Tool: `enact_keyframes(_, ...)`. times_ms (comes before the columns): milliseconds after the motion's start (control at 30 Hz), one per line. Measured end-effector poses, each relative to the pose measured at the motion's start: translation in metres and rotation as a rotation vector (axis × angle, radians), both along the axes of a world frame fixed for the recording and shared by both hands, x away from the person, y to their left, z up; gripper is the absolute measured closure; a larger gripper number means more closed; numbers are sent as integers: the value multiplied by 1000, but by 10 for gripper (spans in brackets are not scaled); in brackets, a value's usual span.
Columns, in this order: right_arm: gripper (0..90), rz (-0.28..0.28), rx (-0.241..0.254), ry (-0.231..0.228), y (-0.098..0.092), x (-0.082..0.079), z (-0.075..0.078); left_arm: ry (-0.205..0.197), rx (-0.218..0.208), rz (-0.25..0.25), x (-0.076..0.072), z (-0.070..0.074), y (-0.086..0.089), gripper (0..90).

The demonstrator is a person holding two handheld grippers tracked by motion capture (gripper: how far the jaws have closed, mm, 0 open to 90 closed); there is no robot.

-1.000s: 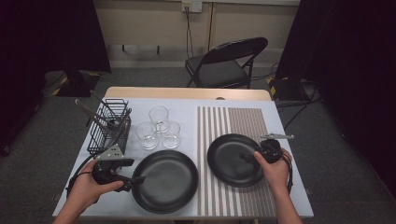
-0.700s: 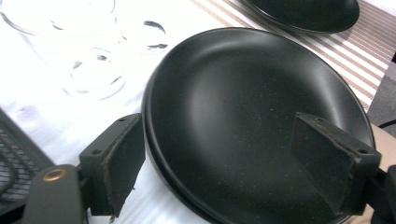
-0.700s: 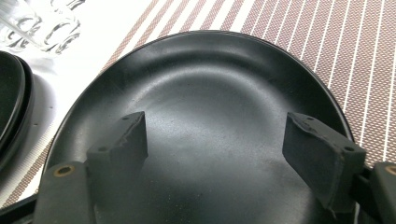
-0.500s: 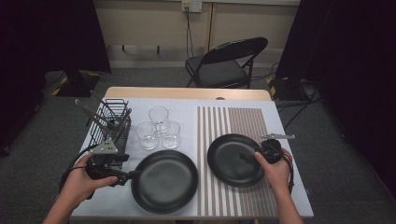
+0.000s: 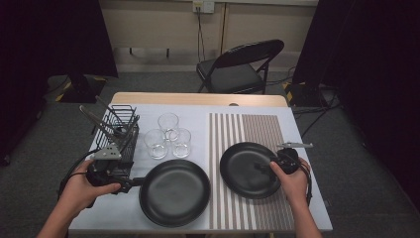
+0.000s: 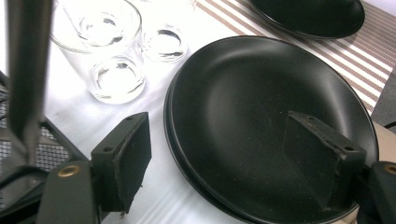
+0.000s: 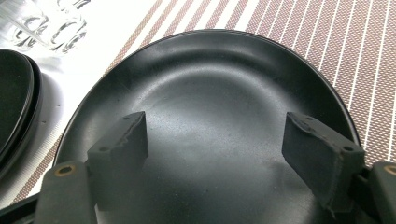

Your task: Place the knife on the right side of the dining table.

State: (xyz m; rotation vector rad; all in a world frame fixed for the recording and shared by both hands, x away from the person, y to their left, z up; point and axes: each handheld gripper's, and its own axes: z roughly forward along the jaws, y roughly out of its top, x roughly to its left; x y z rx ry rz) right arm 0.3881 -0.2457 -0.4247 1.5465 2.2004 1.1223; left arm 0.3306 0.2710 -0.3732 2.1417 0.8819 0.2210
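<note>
your left gripper view cuts off the far black plate (image 6: 308,16) at its top edge; the rack's utensils (image 5: 101,124) stay too small to identify.

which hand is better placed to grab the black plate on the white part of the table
Left. The left claw sits open at the rim of the round black plate on white. The right claw hovers over the other black plate on the striped mat.

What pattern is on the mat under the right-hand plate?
Brown and white stripes on the placemat, clearest in the right gripper view.

No writing, label, brand, number or sign can be read on anything here.
</note>
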Motion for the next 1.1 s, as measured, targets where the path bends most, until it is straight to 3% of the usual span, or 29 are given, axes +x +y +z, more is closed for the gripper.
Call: enact_keyframes(1100, 223, 7, -6, -1, 1, -1, 1, -7, 59, -2, -2, 33, 18, 267)
